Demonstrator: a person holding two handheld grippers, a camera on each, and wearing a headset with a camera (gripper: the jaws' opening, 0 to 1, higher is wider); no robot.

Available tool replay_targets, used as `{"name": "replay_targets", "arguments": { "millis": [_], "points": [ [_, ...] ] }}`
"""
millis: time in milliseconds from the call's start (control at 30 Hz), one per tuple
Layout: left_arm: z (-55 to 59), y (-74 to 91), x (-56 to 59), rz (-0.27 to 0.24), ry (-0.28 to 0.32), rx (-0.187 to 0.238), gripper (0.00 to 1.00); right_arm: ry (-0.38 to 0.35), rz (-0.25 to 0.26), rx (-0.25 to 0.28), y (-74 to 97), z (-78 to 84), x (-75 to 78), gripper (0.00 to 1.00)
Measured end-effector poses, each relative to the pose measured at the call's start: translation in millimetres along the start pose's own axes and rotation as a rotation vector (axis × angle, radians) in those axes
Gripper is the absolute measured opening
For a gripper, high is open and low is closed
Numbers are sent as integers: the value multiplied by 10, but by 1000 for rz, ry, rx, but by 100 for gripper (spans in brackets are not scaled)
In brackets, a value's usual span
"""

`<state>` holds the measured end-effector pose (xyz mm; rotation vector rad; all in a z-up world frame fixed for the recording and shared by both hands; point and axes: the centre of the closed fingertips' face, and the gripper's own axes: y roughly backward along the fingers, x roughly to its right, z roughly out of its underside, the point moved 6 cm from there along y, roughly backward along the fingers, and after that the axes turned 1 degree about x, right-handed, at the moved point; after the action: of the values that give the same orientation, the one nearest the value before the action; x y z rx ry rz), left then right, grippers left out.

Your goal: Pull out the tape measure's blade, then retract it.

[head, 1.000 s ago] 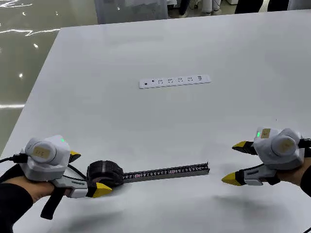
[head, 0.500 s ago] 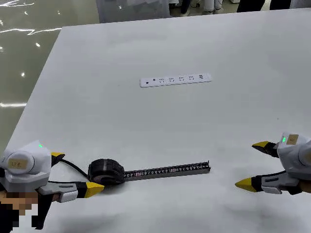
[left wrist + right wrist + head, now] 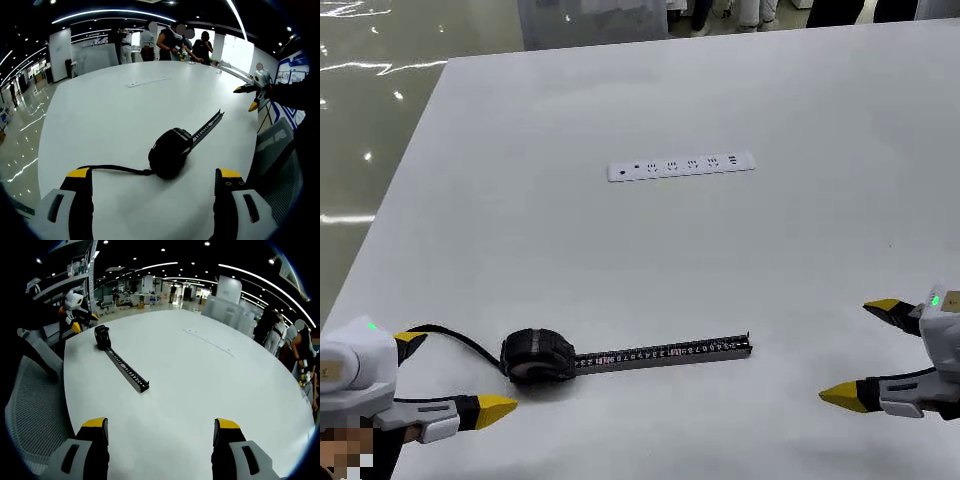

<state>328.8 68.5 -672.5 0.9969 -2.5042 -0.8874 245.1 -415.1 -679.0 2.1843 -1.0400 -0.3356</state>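
White workbench [image 3: 620,250], power strip [image 3: 681,166] lying mid-table. Black tape measure [image 3: 537,357] sits near the front left corner, blade [image 3: 665,352] out flat toward the right, wrist strap [image 3: 455,337] trailing left. Left gripper [image 3: 455,371]: jaws apart, just short of the case, not touching. Right gripper [image 3: 860,350]: jaws apart, empty, well clear of the blade tip.

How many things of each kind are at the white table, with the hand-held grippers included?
tape measure: 1
power strip: 1
hand-held grippers: 2 (left hand-held gripper, right hand-held gripper)
Total: 4
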Motion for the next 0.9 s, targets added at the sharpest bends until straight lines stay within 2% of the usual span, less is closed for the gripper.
{"name": "replay_targets", "arguments": {
  "millis": [200,400,467,533,733,900],
  "points": [
    [121,29,26,1,-1,-8,99,-32,-1,1,64,89,-20,90],
    [187,79,37,-4,-14,14,99,-40,17,-4,127,205,-49,99],
    [210,97,51,2,-16,14,99,-46,27,-2,155,239,-49,99],
    [207,122,72,5,-40,44,99,-50,24,-1,172,258,-76,99],
    [258,159,79,-1,-21,39,99,-59,18,7,244,313,-144,99],
    [290,195,111,-4,-32,47,99,-56,7,10,307,368,-222,99]
  ]
}}
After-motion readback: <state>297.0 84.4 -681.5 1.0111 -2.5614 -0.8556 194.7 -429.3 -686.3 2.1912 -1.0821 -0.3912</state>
